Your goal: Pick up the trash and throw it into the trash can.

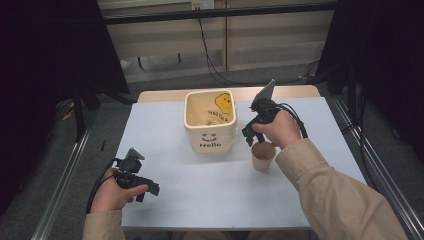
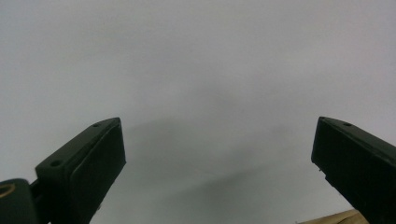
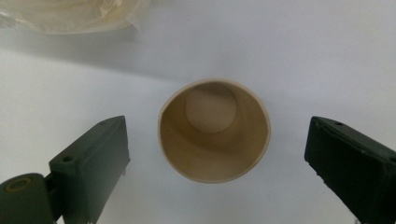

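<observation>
High view: paper cup (image 1: 263, 156) upright on the pale tabletop (image 1: 200, 180), just right of the cream bin (image 1: 210, 121) marked "Hello", apart from it. Right gripper (image 1: 248, 136) poised directly above the cup, jaws pointed down. Left gripper (image 1: 148, 188) held low near the table's front left, well apart from cup and bin.

Left gripper view: jaws spread wide over bare table surface, nothing between them. Sliver of tan edge at the lower right corner; identity not determinable.

Right gripper view: looking straight down into the open mouth of the cup (image 3: 214, 130), empty, round base visible inside. Jaws spread wide, one on each side of the rim, neither touching. Corner of the bin's plastic liner (image 3: 74, 16) at upper left.

Handling assessment: thin paper wall, very light, easily crushed or ovalised under firm pressure; likely to tip or slide if struck on one side first. Recommended hold: across the rolled rim, the stiffest part, or just beneath it, jaws centred on opposite sides. Close gently, only enough to hold without denting.
</observation>
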The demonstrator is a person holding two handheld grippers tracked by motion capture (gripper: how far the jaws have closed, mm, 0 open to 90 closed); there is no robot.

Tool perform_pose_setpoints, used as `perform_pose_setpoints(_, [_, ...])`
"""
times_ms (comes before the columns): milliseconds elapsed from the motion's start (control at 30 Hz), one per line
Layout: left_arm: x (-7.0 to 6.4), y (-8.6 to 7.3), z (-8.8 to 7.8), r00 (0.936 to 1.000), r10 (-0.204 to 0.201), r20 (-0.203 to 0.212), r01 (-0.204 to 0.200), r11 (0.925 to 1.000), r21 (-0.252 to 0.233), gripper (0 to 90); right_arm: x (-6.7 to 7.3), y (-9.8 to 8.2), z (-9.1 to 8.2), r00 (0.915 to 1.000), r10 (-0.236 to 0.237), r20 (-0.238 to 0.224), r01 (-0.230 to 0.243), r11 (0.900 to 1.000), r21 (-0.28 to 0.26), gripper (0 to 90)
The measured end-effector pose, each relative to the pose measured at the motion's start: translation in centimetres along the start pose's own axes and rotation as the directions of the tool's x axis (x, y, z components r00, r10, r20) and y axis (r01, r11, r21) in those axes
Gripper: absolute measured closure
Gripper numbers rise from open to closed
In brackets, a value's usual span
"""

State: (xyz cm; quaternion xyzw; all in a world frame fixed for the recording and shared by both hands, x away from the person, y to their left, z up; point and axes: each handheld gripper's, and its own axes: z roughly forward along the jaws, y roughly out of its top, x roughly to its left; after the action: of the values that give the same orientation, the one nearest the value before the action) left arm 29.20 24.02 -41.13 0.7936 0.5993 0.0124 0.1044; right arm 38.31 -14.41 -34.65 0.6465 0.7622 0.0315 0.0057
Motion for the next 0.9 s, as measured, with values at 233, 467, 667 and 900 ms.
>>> perform_pose_setpoints(233, [-0.2, -0.1, 0.0, 0.9997, -0.024, 0.010, 0.024, 0.9997, -0.002, 2.7, 0.0, -0.1, 0.7, 1.0000, 0.007, -0.002, -0.007, 1.000, 0.002, 6.5])
perform_pose_setpoints(467, [-0.2, -0.1, -0.2, 0.9999, -0.014, 0.009, 0.014, 0.9999, -0.002, 2.7, -0.5, -0.1, 1.6, 0.9999, 0.015, -0.007, -0.015, 1.000, 0.006, 6.7])
perform_pose_setpoints(667, [-0.1, -0.1, -0.2, 0.9999, -0.013, 0.009, 0.013, 0.9999, -0.002, 2.7, -0.4, -0.2, 2.0, 0.9997, 0.024, -0.006, -0.024, 1.000, 0.010, 6.6])
perform_pose_setpoints(900, [-0.2, 0.0, -0.3, 0.9999, -0.008, 0.009, 0.008, 0.9999, 0.008, 2.7, -0.4, -0.4, 2.7, 0.9994, 0.029, -0.017, -0.029, 0.999, 0.022, 6.8])
